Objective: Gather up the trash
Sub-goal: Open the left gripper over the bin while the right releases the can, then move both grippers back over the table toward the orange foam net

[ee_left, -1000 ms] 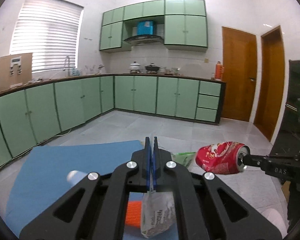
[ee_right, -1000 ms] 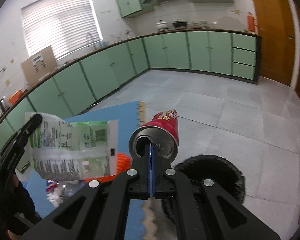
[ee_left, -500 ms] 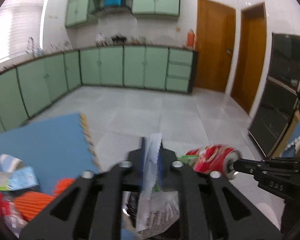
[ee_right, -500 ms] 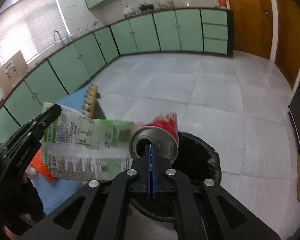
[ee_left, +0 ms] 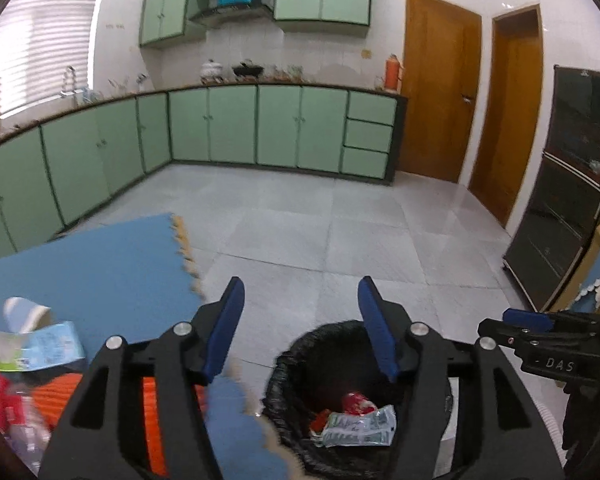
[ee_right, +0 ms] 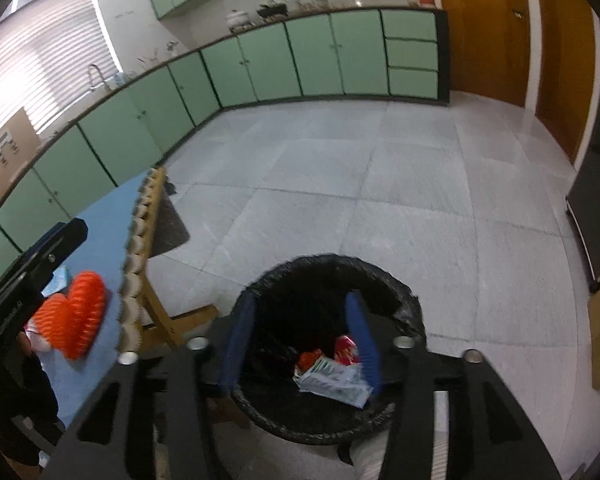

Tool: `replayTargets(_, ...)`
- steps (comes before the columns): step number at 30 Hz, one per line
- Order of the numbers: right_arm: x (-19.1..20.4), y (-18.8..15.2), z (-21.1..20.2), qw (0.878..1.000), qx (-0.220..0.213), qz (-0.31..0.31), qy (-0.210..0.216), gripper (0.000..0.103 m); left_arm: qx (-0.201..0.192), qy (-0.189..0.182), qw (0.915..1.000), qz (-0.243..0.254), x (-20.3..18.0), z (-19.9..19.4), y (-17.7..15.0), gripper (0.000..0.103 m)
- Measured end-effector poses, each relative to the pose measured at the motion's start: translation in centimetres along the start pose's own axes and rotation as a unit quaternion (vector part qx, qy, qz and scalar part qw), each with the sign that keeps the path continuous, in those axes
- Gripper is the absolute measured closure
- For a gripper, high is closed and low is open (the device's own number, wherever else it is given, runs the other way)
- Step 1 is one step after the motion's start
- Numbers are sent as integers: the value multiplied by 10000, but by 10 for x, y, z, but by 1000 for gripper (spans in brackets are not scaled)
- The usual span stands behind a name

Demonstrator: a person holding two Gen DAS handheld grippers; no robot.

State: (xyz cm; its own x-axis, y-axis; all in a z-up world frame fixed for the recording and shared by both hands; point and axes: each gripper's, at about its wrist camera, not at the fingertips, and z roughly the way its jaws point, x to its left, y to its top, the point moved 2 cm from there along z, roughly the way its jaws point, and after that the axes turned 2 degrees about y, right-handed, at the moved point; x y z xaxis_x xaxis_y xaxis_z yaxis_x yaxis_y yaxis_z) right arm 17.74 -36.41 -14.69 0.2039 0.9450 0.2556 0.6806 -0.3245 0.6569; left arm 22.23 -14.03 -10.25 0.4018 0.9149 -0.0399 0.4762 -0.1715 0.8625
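A bin with a black bag (ee_left: 292,368) (ee_right: 404,300) stands on the floor beside the blue table. Inside it lie a white and green wrapper (ee_left: 360,426) (ee_right: 336,380) and a red can (ee_left: 356,402) (ee_right: 346,350). My left gripper (ee_left: 302,326) is open and empty above the bin's left rim. My right gripper (ee_right: 300,340) is open and empty over the bin's mouth; it also shows in the left wrist view (ee_left: 528,320) at the right.
On the blue table (ee_left: 80,276) (ee_right: 100,248) lie an orange honeycomb piece (ee_right: 78,312) (ee_left: 60,394), a blue and white carton (ee_left: 36,344) and other wrappers. Green cabinets (ee_left: 260,128) line the far walls. A dark cabinet (ee_left: 568,200) stands at the right.
Both grippers have opened over the bin. The wrapper left my left gripper and the red can left my right gripper; both now lie in the bin.
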Motion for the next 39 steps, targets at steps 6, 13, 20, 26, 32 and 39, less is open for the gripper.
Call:
replayTargets(6, 55, 2, -19, 9977, -330, -502, 301, 28, -222, 514, 9984, -63, 35, -48, -1, 38)
replayTargets(13, 127, -13, -20, 9907, -527, -998, 760, 22, -288, 1391, 9895, -279, 103, -103, -20, 37)
replayTargets(20, 179, -35, 1, 9847, -430, -1206, 1178, 22, -195, 2086, 9760, -589, 159, -136, -47, 37)
replayTargets(26, 211, -54, 16, 9796, -356, -1397, 1398, 22, -100, 2454, 9672, -644, 187, -153, -72, 37)
replayTargets(32, 238, -70, 31, 9742, -324, -1793, 1328, 24, -46, 2638, 9614, -774, 202, -158, -87, 37)
replayTargets(39, 253, -77, 43, 9695, -169, -2028, 1368, 50, 33, 2630, 9604, -923, 213, -158, -97, 37)
